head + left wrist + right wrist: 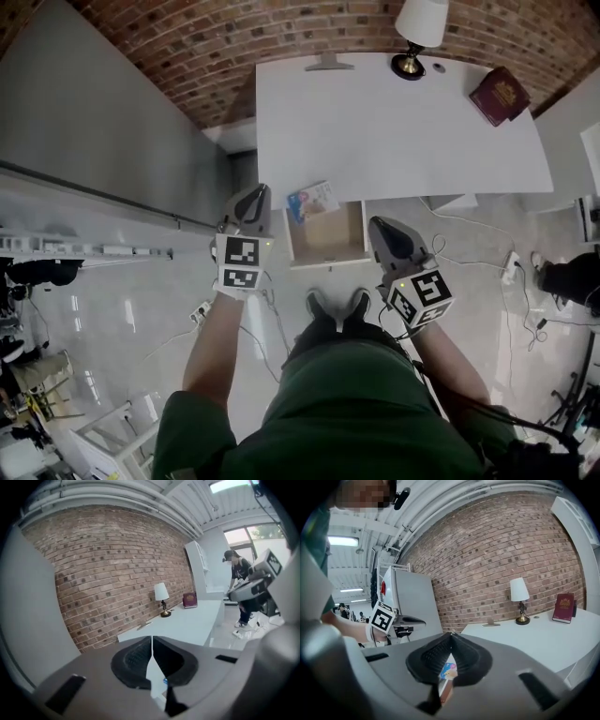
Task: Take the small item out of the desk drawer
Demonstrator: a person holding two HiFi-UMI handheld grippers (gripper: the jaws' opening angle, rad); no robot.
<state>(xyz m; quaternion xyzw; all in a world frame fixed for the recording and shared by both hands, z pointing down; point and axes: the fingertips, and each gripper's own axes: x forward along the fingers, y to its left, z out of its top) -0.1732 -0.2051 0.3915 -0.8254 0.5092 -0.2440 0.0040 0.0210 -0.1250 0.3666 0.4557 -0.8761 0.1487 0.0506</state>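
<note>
The white desk (394,122) has its wooden drawer (328,263) pulled open below the front edge. A small colourful packet (312,201) lies at the drawer's back left corner; it also shows through the gap under the right jaws (449,671). My left gripper (255,195) hovers just left of the drawer, jaws shut with nothing between them (152,639). My right gripper (381,226) hangs just right of the drawer, its tips meeting and empty (451,634). Neither gripper touches the packet.
On the desk's far side stand a lamp (419,33), a dark red book (500,96) and a metal clip (329,63). A grey partition (103,122) rises at the left. Cables and a power strip (511,262) lie on the floor; another person's leg (567,277) is at the right.
</note>
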